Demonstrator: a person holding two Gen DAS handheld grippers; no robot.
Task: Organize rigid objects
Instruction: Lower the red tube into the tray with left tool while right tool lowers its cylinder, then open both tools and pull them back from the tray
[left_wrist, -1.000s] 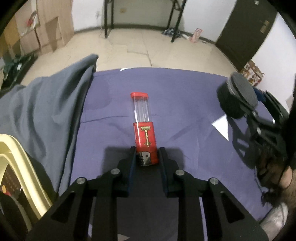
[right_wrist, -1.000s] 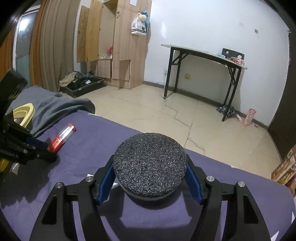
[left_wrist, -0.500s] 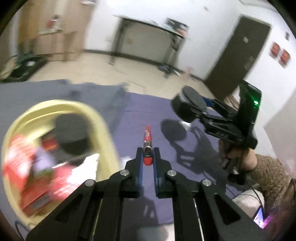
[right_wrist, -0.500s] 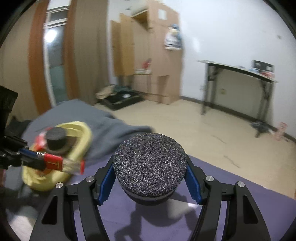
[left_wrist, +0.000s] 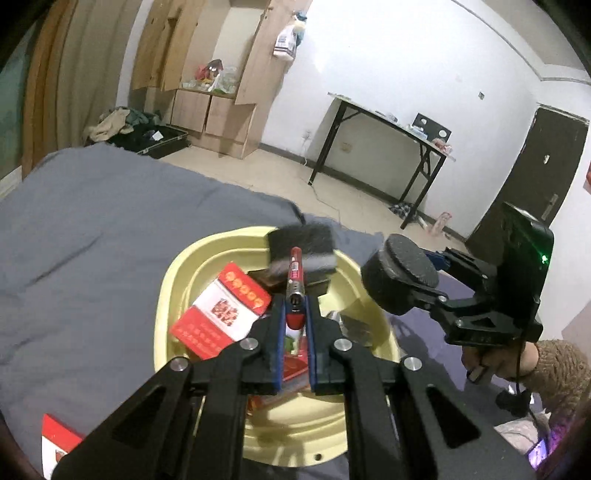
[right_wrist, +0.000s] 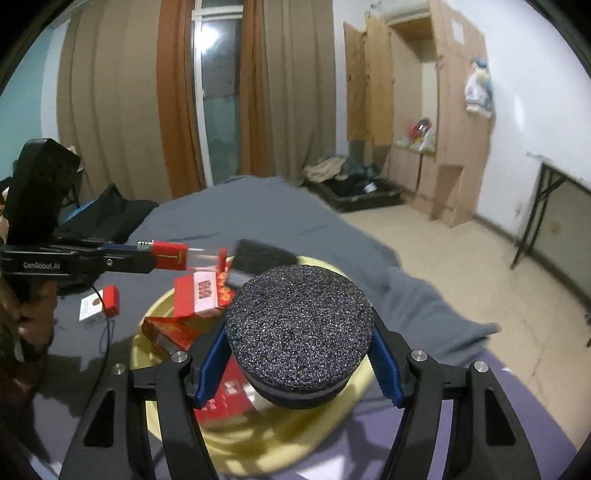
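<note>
Jaws of the left gripper pinch a slim red lighter above the yellow basin; the right gripper clamps a black foam disc over the basin's near rim, red boxes inside.

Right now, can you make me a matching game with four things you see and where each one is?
Things:
1. red lighter
2. black foam disc
3. yellow basin
4. red-and-white box with a face

Places:
A. lying on the dark cloth beside the basin
B. squeezed in the right gripper
C. sitting on the bed, holding red boxes
D. pinched in the left gripper, above the basin

Pairs: 1-D, 2-B, 3-C, 4-A
</note>
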